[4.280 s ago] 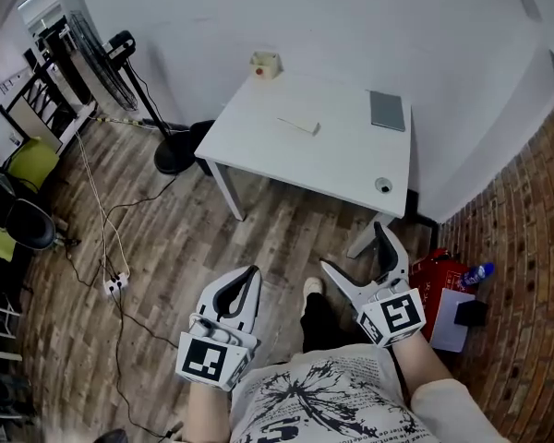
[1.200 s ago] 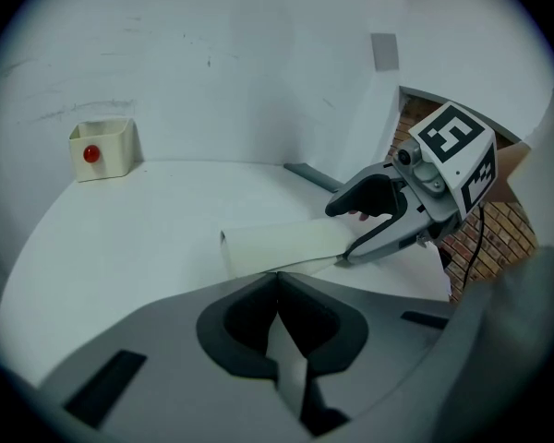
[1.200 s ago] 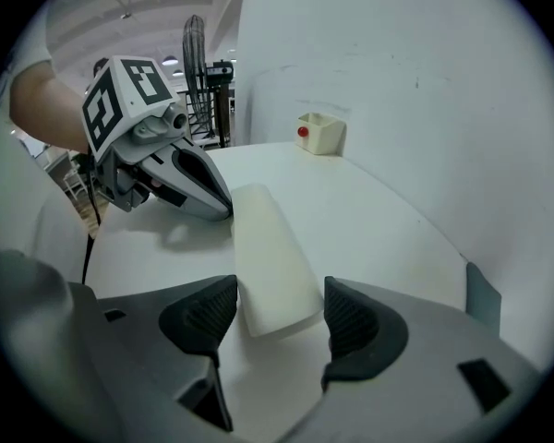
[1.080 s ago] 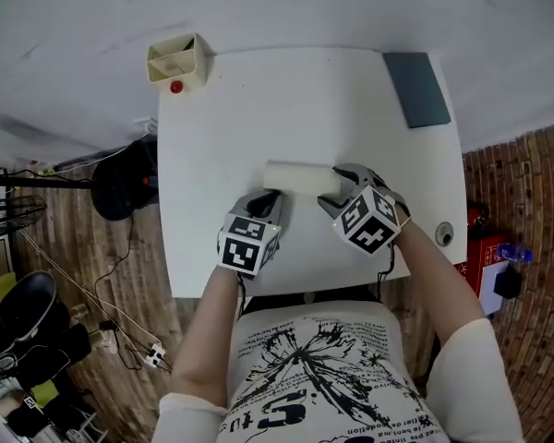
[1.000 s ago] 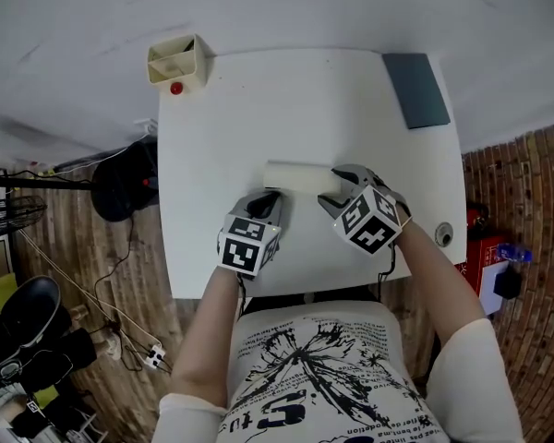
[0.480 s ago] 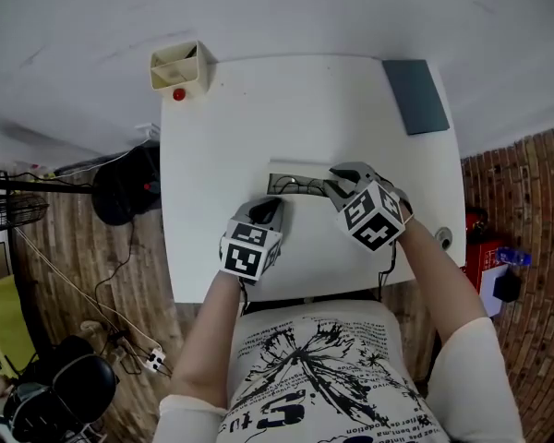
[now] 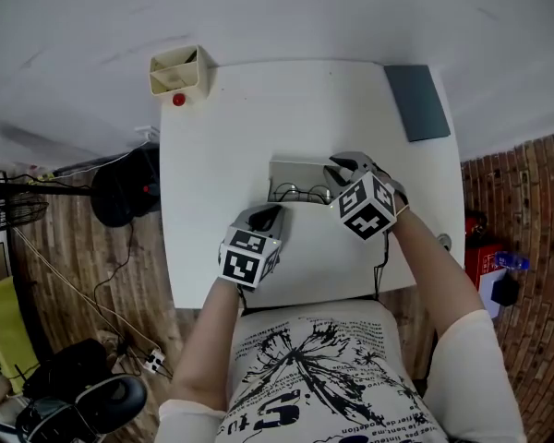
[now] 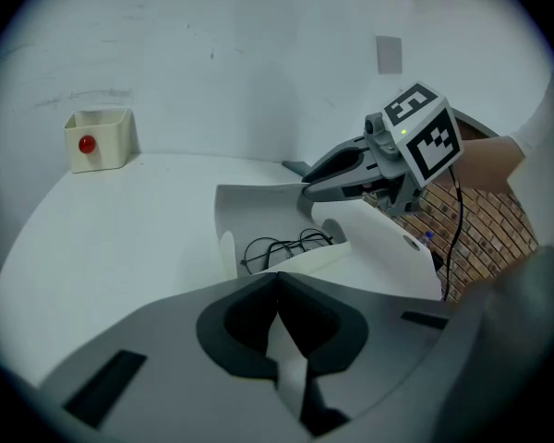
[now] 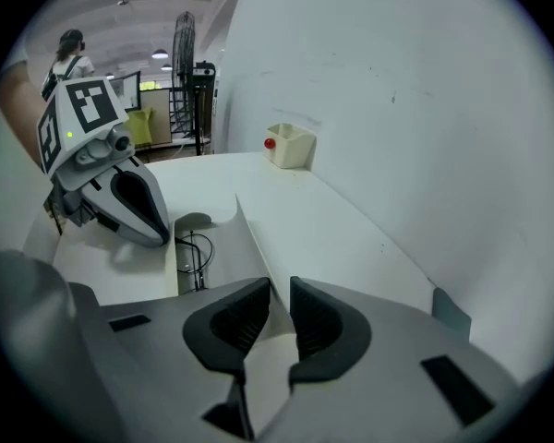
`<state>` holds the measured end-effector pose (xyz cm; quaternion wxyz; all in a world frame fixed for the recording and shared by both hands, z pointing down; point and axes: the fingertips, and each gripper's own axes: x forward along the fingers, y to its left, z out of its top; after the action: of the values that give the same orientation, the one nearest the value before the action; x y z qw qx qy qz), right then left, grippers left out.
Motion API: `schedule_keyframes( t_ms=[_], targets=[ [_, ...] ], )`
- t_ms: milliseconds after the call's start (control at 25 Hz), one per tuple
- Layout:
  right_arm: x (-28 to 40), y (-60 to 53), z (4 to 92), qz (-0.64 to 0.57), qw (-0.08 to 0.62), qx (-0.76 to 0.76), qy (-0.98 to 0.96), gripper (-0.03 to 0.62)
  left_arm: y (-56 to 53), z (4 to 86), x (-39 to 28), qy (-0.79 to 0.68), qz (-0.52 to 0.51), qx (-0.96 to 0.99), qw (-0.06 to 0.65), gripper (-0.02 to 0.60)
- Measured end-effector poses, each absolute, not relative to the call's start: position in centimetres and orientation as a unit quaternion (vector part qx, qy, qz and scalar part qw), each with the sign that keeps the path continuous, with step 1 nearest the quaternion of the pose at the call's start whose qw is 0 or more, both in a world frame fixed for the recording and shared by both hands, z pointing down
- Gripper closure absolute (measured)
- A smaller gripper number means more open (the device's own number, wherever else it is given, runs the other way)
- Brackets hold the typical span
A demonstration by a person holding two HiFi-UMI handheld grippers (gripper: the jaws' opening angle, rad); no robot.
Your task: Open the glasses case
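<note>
The white glasses case (image 7: 300, 181) lies open in the middle of the white table (image 7: 222, 118). Thin black glasses (image 7: 295, 192) lie inside it, and the left gripper view shows the glasses (image 8: 282, 247) too. Its lid (image 9: 257, 238) stands raised at the far side. My right gripper (image 7: 337, 167) has the lid's right end between its jaws, which are closing on it. My left gripper (image 7: 270, 212) is shut at the case's near edge, with a pale strip of that edge (image 8: 300, 261) between its jaws.
A beige box (image 7: 177, 67) with a red knob (image 7: 178, 99) beside it sits at the table's far left corner. A grey pad (image 7: 417, 101) lies at the far right corner. A small round fitting (image 7: 442, 241) is set in the near right edge.
The case was shut a second ago. My right gripper has swung the lid up and away from me, baring the glasses. The left gripper has stayed where it was.
</note>
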<state>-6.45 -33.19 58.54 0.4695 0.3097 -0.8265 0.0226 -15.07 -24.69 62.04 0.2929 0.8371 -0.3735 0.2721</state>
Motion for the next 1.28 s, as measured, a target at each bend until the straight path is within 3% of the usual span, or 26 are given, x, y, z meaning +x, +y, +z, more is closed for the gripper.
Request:
schedule_keyframes(
  t_ms=[800, 1000, 1160, 1280],
  targets=[
    [-6.0, -36.3, 60.2, 0.046, 0.47, 0.316, -0.823, 0.471, -25.6, 62.2, -15.1, -0.364, 0.259, 0.831, 0.332, 0.568],
    [-5.5, -36.2, 59.0, 0.069, 0.447, 0.36, -0.816, 0.385, -25.5, 62.1, -15.5, -0.372, 0.265, 0.825, 0.332, 0.568],
    [-5.4, -35.7, 56.1, 0.075, 0.408, 0.393, -0.821, 0.391, -25.5, 60.8, -16.3, -0.385, 0.258, 0.829, 0.314, 0.568],
    [-5.6, -34.5, 53.5, 0.086, 0.375, 0.412, -0.826, 0.439, -25.6, 59.0, -17.0, -0.394, 0.246, 0.833, 0.3, 0.568]
  ],
)
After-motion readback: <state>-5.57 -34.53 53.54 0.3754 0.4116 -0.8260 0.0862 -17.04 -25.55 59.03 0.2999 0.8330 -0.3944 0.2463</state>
